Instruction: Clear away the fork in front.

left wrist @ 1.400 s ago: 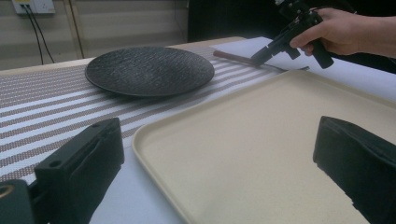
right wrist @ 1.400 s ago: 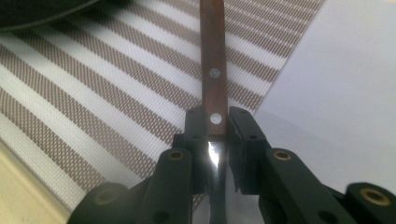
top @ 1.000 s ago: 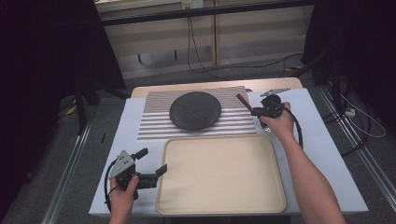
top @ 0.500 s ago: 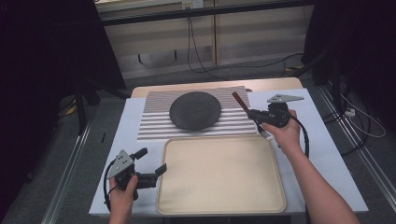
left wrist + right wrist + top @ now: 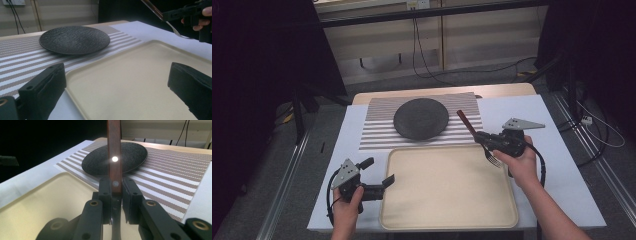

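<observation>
I hold fork (image 5: 477,136) clamped mid-handle in right hand-held gripper (image 5: 486,141), above tray (image 5: 412,220) edge; left hand-held gripper (image 5: 378,176) open, empty. Risk: fork pivots, slips, tines clip tray rim or plate (image 5: 421,118).

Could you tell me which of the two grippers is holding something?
The right gripper: shut on the fork. The left gripper is open.

1. The left gripper (image 5: 379,174), held in the left hand (image 5: 347,210) at the near left, has its jaws wide apart.
2. The right gripper (image 5: 479,137), held in the right hand (image 5: 522,162), has its jaws clamped together, forearm stretched forward.
</observation>
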The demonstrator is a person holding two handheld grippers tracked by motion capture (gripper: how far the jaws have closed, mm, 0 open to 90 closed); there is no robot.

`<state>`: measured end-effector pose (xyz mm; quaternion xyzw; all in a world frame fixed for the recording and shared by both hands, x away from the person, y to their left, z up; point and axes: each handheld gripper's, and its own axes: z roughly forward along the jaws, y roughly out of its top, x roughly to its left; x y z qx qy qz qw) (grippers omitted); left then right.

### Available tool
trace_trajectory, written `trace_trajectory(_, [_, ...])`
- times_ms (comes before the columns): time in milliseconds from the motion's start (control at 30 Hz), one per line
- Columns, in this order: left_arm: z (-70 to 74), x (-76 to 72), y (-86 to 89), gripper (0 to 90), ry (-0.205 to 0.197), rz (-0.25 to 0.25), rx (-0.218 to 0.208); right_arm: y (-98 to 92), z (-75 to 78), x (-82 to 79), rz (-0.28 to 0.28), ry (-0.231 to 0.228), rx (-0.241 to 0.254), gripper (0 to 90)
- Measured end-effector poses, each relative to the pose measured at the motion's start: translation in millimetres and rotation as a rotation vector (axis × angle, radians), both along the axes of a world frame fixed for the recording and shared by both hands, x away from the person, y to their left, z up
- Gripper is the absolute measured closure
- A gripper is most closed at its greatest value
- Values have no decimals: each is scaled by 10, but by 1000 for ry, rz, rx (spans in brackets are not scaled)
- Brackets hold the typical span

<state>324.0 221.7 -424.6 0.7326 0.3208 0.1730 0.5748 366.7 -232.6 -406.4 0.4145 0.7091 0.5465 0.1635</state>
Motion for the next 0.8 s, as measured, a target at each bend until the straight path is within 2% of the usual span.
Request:
trace_trajectory(33, [7, 4, -11, 19, -1, -1, -2, 8, -10, -63, 10, 3, 12, 789])
trace_trajectory(100, [27, 14, -56, 19, 14, -7, 0, 33, -4, -116, 27, -4, -4, 789])
trace_trajectory(167, [40, 18, -80, 19, 14, -12, 3, 64, -7, -168, 38, -13, 3, 789])
trace_trajectory(433, [90, 57, -248, 21, 31, -27, 13, 222, -74, -331, 82, -33, 8, 789])
trace_trajectory(667, [141, 82, -430, 24, 52, -43, 11, 296, -75, -399, 108, -40, 11, 788])
trace_trajectory(800, [181, 128, -583, 24, 61, -51, -6, 379, -100, -424, 132, -34, 17, 788])
